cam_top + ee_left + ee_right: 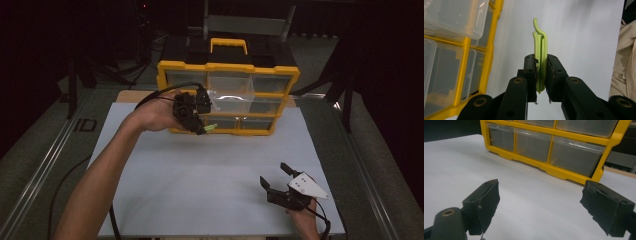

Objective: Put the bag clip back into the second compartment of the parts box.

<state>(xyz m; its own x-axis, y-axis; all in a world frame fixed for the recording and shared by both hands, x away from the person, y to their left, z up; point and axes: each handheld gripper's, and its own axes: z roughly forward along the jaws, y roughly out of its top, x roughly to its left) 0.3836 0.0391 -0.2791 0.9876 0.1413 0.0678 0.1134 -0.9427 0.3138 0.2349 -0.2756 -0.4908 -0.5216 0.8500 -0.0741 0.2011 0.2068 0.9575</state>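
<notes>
While the left gripper [200,122] hangs above the far left part of the white table [210,170], just in front of the yellow organizer [227,97], its jaws are pressed together on a light green clip [540,53]. Seen in the left gripper view, the clip stands upright between the two black pads [530,75], its lower end poking out just below them and its curled upper end rising well past the jaw tips. From the high view, a small bit of the green clip [210,127] peeks out beside the gripper, near the organizer's lower row of clear drawers. One clear drawer [227,92] in the middle column of the organizer is pulled out toward the near side, just right of the left gripper. The right gripper [278,176] sits low at the near right of the table, well apart from the organizer, with the person's hand [302,217] behind it. Its jaws are spread wide with nothing between them, and in the right gripper view the bare table and the organizer's bottom drawers [534,143] lie beyond the gap.
</notes>
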